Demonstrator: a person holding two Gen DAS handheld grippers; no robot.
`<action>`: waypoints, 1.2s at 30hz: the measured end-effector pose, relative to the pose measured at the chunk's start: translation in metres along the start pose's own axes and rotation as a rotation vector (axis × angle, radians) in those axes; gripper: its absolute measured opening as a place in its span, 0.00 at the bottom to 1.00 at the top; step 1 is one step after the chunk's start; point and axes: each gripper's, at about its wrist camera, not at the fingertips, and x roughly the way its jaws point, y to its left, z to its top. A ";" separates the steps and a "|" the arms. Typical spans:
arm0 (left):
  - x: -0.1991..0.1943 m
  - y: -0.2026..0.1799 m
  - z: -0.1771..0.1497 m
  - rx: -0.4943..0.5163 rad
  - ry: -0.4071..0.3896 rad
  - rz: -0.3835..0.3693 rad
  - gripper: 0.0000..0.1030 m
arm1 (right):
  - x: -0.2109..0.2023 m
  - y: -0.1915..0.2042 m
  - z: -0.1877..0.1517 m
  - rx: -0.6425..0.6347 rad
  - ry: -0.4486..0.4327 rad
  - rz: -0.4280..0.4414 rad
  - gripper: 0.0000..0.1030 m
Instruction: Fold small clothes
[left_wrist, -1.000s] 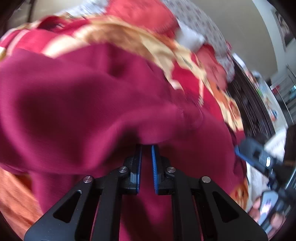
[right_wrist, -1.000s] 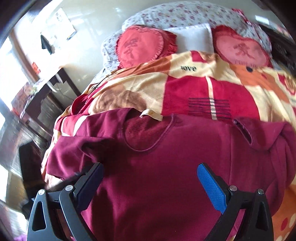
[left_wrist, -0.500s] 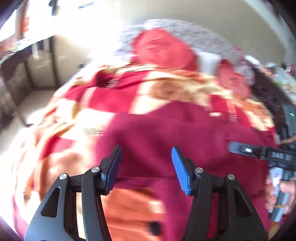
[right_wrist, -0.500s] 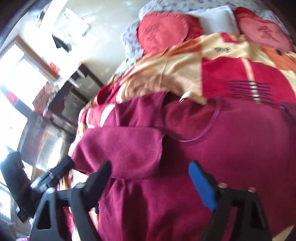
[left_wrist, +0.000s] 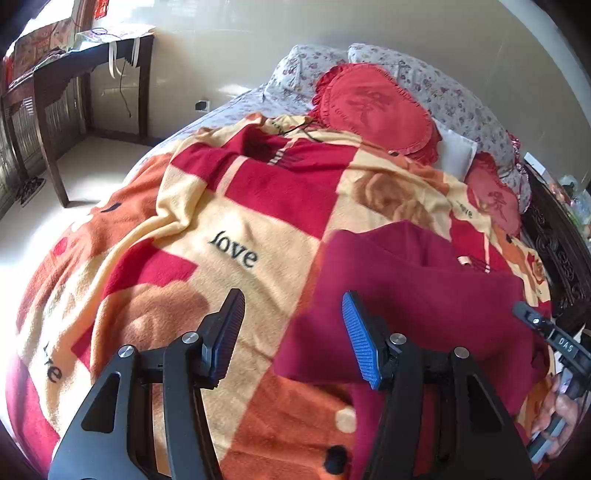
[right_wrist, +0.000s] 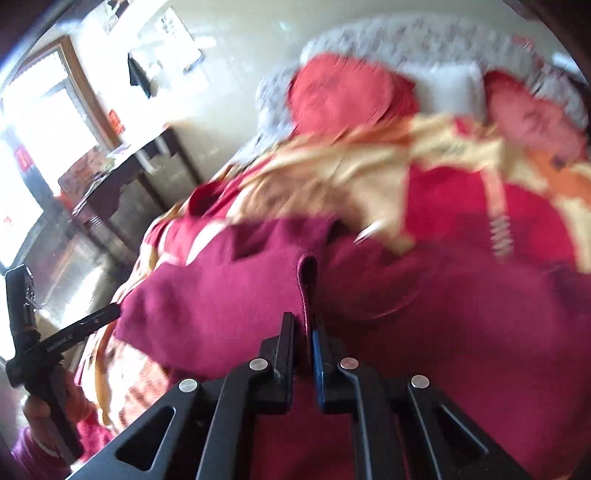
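A maroon fleece top (left_wrist: 424, 295) lies on the patterned blanket (left_wrist: 258, 229), with its left side folded in over the body. My left gripper (left_wrist: 295, 332) hovers open above the top's left edge, and nothing is between its fingers. In the right wrist view, the jaws of my right gripper (right_wrist: 304, 332) are closing tight on an upright fold of the maroon top (right_wrist: 221, 302), with the cloth pinched between the pads. That view is blurred. Each gripper shows in the other's view: the right gripper (left_wrist: 546, 332) at the right edge, the left gripper (right_wrist: 74, 328) at the left.
Round red cushions (left_wrist: 373, 107) and floral pillows (left_wrist: 454, 99) lie at the head of the bed. A dark wooden desk (left_wrist: 74, 74) stands by the wall to the left. A carved dark bed frame (left_wrist: 557, 251) runs along the right. A hand (left_wrist: 557, 413) holds the right gripper.
My left gripper let go of the maroon cloth, opened and drew back to the left, leaving the sleeve folded over. My right gripper went from wide open to closed on a fold.
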 end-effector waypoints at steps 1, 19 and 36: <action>0.000 -0.004 0.001 0.007 -0.004 -0.008 0.53 | -0.014 -0.010 0.002 0.005 -0.020 -0.035 0.07; 0.033 -0.054 -0.021 0.113 0.098 -0.006 0.54 | -0.027 -0.097 -0.016 0.150 0.057 -0.156 0.42; 0.044 -0.055 -0.014 0.100 0.093 0.006 0.53 | -0.054 -0.078 -0.003 0.007 -0.110 -0.251 0.04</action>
